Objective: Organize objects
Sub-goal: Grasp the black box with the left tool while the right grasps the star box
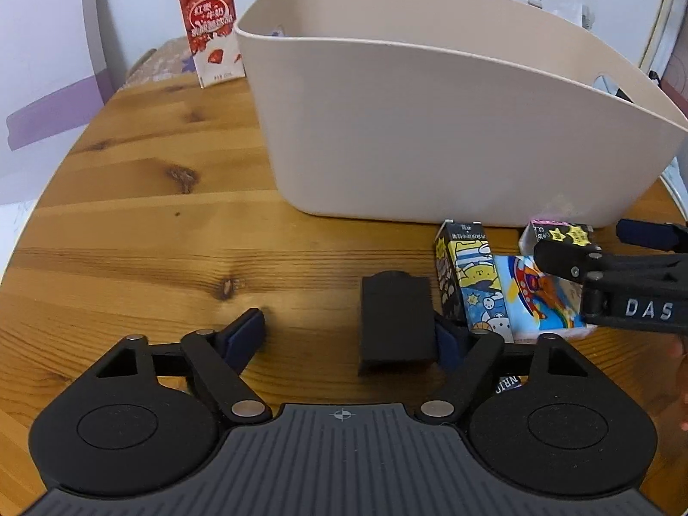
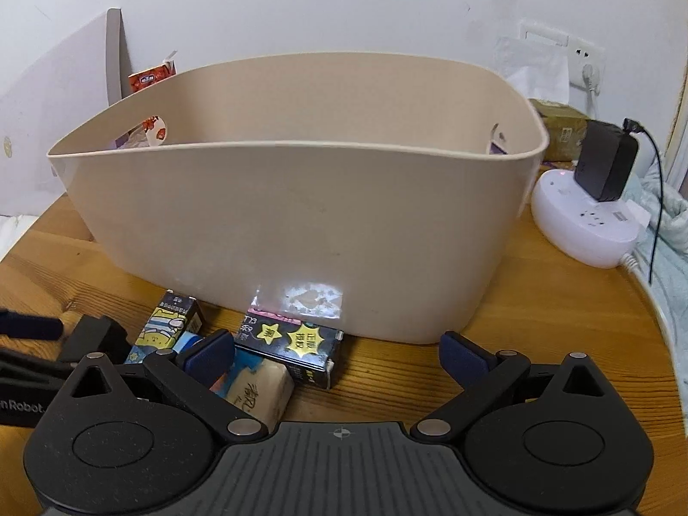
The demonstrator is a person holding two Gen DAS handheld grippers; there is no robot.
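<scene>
A beige plastic bin (image 1: 430, 129) stands on the round wooden table (image 1: 150, 236); it also fills the right wrist view (image 2: 301, 223). In front of it lie a cartoon-printed carton (image 1: 468, 275), a colourful tissue pack (image 1: 537, 296) and a black box with yellow stars (image 2: 296, 344). A black block (image 1: 395, 322) lies by my left gripper's right finger. My left gripper (image 1: 348, 331) is open and empty. My right gripper (image 2: 339, 357) is open, its left finger over the tissue pack (image 2: 258, 387). A red milk carton (image 1: 210, 30) stands behind the bin.
A white round power strip (image 2: 585, 219) with a black charger (image 2: 606, 163) sits at the table's right edge, next to a cardboard box (image 2: 559, 129). A wall socket (image 2: 576, 56) is on the wall behind. A light blue cloth (image 2: 662, 215) lies off the right edge.
</scene>
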